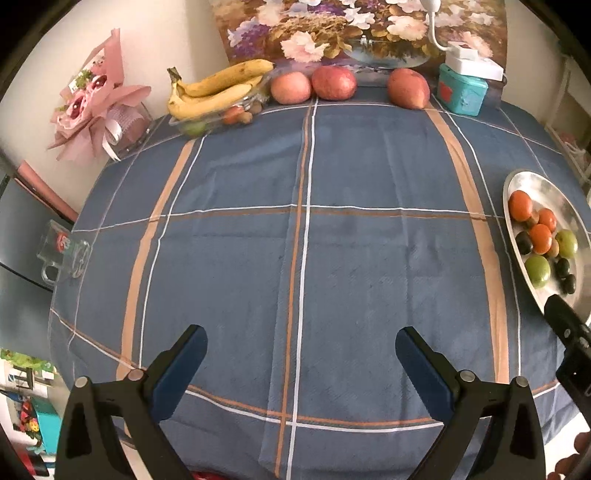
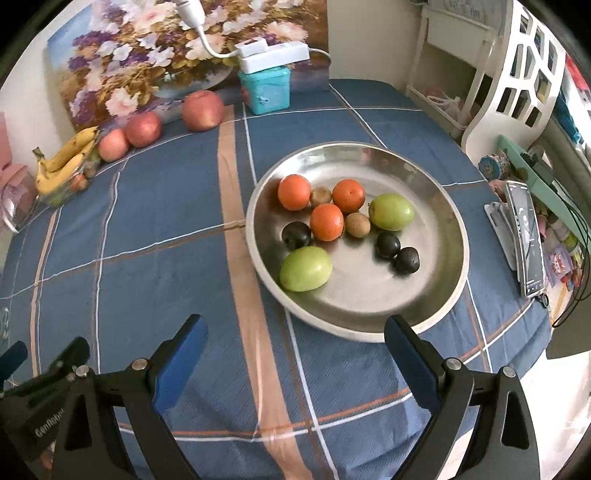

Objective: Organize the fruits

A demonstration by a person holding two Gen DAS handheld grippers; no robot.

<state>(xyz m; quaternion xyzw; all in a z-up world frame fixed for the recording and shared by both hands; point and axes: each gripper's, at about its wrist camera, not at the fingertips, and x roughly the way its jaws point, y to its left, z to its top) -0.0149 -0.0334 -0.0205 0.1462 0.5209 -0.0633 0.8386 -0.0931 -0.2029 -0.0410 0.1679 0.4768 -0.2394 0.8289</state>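
A round metal plate [image 2: 436,206] on the blue checked tablecloth holds three oranges [image 2: 326,221], two green fruits [image 2: 306,268], three dark plums [image 2: 388,245] and two small brown fruits [image 2: 357,224]. It also shows at the right edge of the left wrist view [image 1: 546,184]. Three red apples [image 1: 334,83] and a glass dish with bananas [image 1: 218,90] stand at the table's far edge. My left gripper [image 1: 301,345] is open and empty over bare cloth. My right gripper [image 2: 293,334] is open and empty, just in front of the plate's near rim.
A flower painting [image 1: 354,29] leans at the back, with a teal box [image 1: 461,92] and a white power strip on it. A pink bouquet [image 1: 92,107] and a glass mug [image 1: 64,254] are at the left. A phone on a stand [image 2: 524,236] stands right of the plate.
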